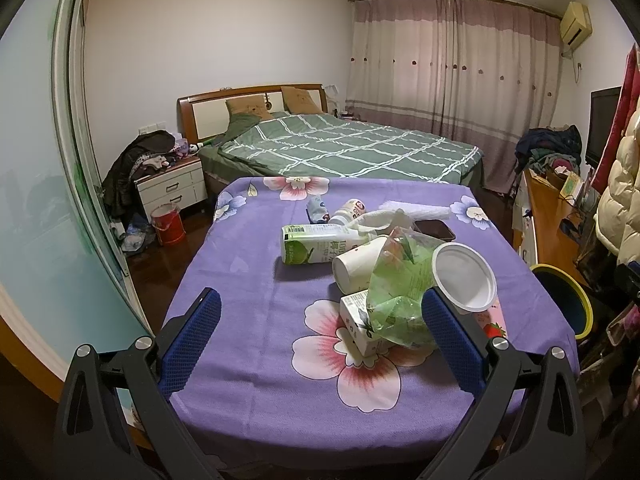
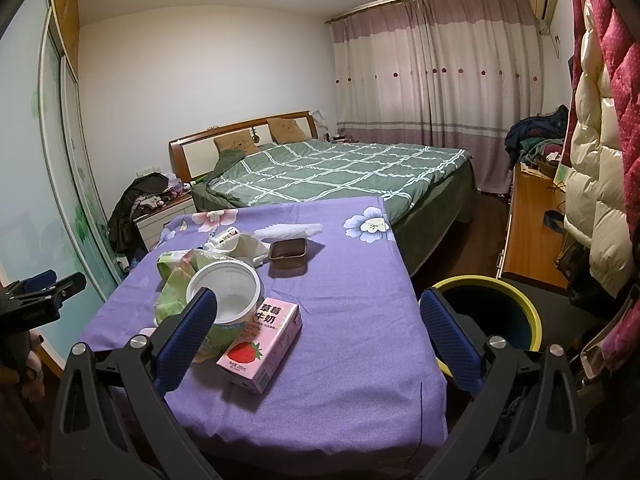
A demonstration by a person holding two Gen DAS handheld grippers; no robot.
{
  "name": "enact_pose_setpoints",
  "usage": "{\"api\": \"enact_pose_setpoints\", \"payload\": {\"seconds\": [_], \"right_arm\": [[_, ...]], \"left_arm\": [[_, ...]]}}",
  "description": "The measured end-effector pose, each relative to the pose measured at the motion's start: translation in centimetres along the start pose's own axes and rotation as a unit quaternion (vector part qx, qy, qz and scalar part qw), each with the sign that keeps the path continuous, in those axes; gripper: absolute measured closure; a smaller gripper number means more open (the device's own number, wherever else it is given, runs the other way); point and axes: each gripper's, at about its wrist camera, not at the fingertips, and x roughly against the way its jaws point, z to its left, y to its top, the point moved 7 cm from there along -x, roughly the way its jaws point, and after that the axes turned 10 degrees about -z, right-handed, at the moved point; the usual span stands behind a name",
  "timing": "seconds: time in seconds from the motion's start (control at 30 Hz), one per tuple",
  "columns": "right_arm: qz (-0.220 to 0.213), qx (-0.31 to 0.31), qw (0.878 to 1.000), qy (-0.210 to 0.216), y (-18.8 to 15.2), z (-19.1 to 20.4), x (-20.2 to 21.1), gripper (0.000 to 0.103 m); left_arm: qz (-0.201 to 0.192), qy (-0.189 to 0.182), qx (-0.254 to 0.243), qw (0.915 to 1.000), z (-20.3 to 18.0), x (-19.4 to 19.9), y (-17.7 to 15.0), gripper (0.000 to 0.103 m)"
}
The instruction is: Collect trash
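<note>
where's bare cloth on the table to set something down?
Free: near-left stretch of the tablecloth, left of the green carton; also the right side between the pink strawberry carton and the bin. Crowded: centre pile around the white tub.

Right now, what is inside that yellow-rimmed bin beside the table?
The yellow-rimmed bin shows only a dark blue inner wall. Its bottom is hidden by the right gripper and the rim.

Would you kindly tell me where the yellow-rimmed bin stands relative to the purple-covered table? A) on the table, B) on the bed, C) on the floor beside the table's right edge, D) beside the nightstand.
C: the yellow-rimmed bin stands on the floor just past the right edge of the purple-covered table, well below the tabletop and apart from the bed.
</note>
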Motion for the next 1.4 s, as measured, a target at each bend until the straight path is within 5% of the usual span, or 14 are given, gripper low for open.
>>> {"api": "enact_pose_setpoints", "payload": {"seconds": [1.4], "right_arm": [[0.009, -0.006, 1.0, 0.002, -0.58, -0.33, -0.7, 0.006]], "left_arm": [[0.002, -0.001, -0.004, 1.0, -0.3, -0.15, -0.34, 0.004]]}}
